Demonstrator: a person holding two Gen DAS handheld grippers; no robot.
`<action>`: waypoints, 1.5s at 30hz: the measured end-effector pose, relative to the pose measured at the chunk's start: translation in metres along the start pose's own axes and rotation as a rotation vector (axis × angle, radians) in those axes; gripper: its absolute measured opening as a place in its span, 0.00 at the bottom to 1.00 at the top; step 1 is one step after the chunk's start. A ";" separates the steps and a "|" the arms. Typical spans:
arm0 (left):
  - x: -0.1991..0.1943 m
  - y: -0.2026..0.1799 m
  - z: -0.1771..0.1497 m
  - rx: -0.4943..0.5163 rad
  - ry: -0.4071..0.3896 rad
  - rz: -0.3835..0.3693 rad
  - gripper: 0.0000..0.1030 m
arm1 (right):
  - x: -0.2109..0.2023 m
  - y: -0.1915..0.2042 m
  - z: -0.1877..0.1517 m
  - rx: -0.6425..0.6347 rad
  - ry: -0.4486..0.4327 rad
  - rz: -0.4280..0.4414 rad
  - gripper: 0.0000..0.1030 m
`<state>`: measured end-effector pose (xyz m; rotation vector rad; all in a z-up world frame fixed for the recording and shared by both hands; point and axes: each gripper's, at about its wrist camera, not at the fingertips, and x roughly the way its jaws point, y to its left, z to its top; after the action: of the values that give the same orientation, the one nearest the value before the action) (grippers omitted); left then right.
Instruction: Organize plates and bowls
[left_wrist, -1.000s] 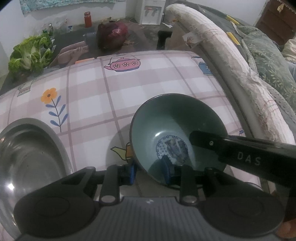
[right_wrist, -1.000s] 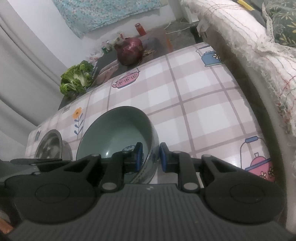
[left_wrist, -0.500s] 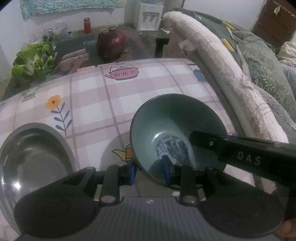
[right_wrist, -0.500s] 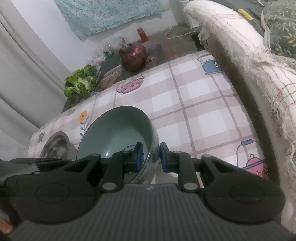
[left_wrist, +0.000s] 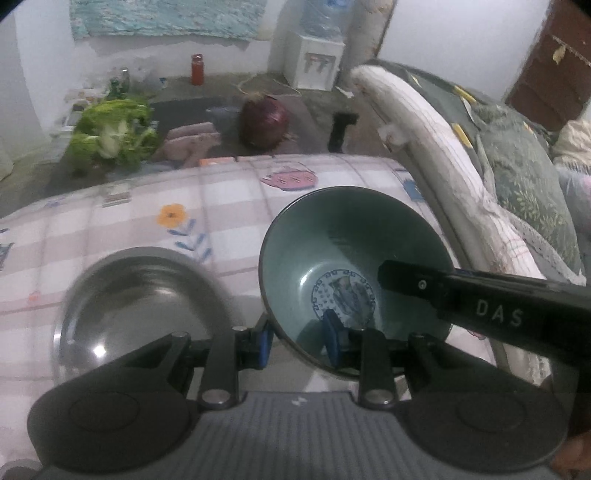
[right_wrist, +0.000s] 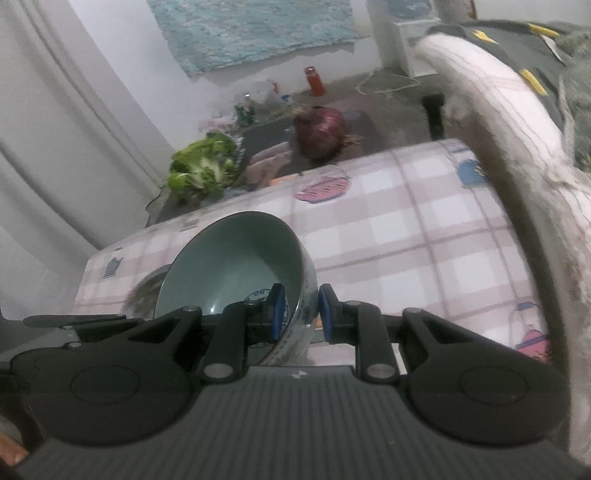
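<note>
Going from left to right across the checked tablecloth, the steel bowl comes first. It sits flat on the cloth and nothing lies inside it. Just to its right is the green bowl, tilted and apparently off the cloth, carried by both grippers at once.

The left gripper is clamped on the near-left part of the green bowl's rim, one blue pad inside the bowl and the other outside against the wall. The right gripper is clenched on the rim at the bowl's right side in the same way, one pad inside and one outside; in the left wrist view its black finger reaches across the bowl's mouth. Seen from the right wrist, the green bowl hides part of the steel bowl, so it hangs beside or partly over it; which of the two I cannot tell.

As for progress, I judge the work to be in its middle. The green bowl is picked up and on its way, but it is not yet set down anywhere. What is left, most likely, is to carry it over the steel bowl, lower it in so the two nest, and let go with both grippers. No plates show in either view, so whether any remain to be sorted cannot be told.
</note>
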<state>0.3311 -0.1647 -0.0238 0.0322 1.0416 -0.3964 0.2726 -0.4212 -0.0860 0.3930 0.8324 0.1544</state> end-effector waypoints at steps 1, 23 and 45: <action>-0.004 0.006 -0.001 -0.007 -0.005 0.005 0.29 | 0.000 0.008 0.000 -0.008 0.000 0.006 0.19; -0.038 0.117 -0.036 -0.136 -0.027 0.128 0.28 | 0.055 0.132 -0.023 -0.121 0.111 0.103 0.19; -0.024 0.118 -0.044 -0.121 -0.014 0.151 0.29 | 0.075 0.130 -0.031 -0.117 0.154 0.088 0.20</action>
<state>0.3237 -0.0383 -0.0453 -0.0006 1.0404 -0.1961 0.3024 -0.2717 -0.1045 0.3108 0.9536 0.3167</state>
